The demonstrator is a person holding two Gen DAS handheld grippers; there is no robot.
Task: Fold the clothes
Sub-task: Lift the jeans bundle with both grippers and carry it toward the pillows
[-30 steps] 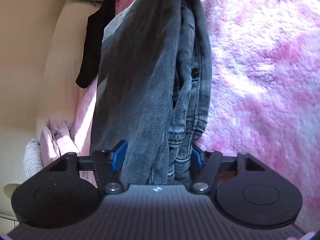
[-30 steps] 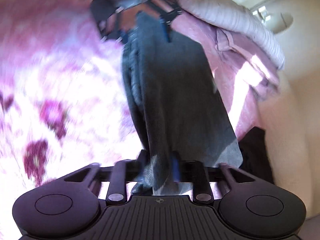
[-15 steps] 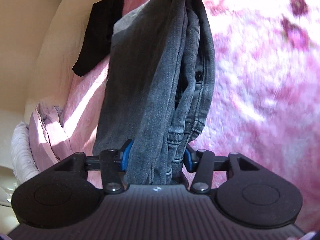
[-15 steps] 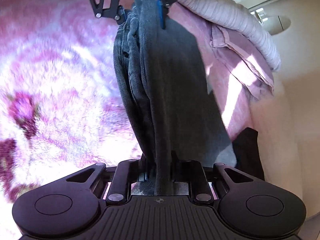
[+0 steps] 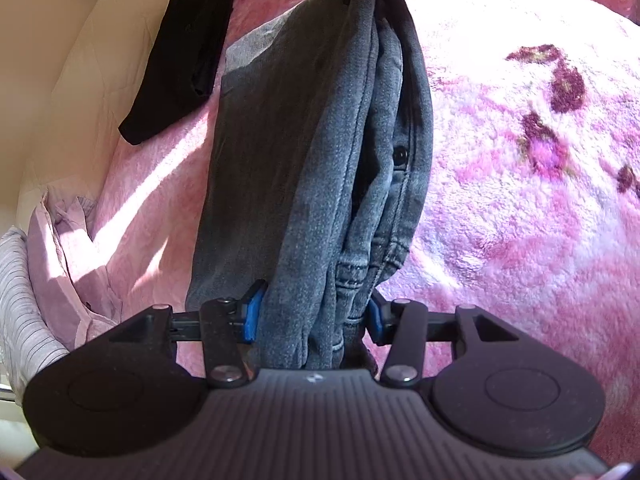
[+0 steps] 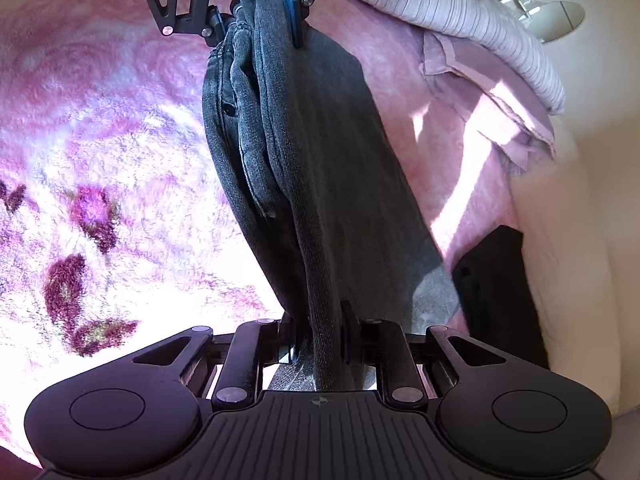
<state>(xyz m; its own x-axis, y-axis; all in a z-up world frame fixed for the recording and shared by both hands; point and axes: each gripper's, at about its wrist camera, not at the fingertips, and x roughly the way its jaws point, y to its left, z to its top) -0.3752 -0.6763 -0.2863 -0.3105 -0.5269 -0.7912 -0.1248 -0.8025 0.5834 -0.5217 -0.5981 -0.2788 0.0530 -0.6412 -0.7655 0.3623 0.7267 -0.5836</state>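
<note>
Left wrist view: the left gripper (image 5: 314, 314) is clamped on one end of a pair of grey jeans (image 5: 320, 152), its blue-padded fingers (image 5: 251, 316) pressed against a thick bundle of several denim layers. Right wrist view: the right gripper (image 6: 320, 344) is clamped on the opposite end of the same jeans (image 6: 320, 184), fingers drawn close together around a narrower gather of cloth. The garment hangs stretched between the two tools, already doubled lengthwise, held clear above a pink floral blanket (image 5: 520, 200) on the bed. Each gripper faces the other along the span of cloth, and each appears at the top of the other's view. As a judgement, the step in hand is carrying or laying the doubled jeans; to do it well, keep even tension between both ends so the layers stay aligned, lower both ends level, and avoid letting the loose inner leg slip out of the bundle. A black garment (image 5: 180, 60) lies at the bed's edge, and a lilac shirt (image 6: 488, 92) sits just beside a striped pillow (image 6: 460, 12); keep the jeans clear of these.
</note>
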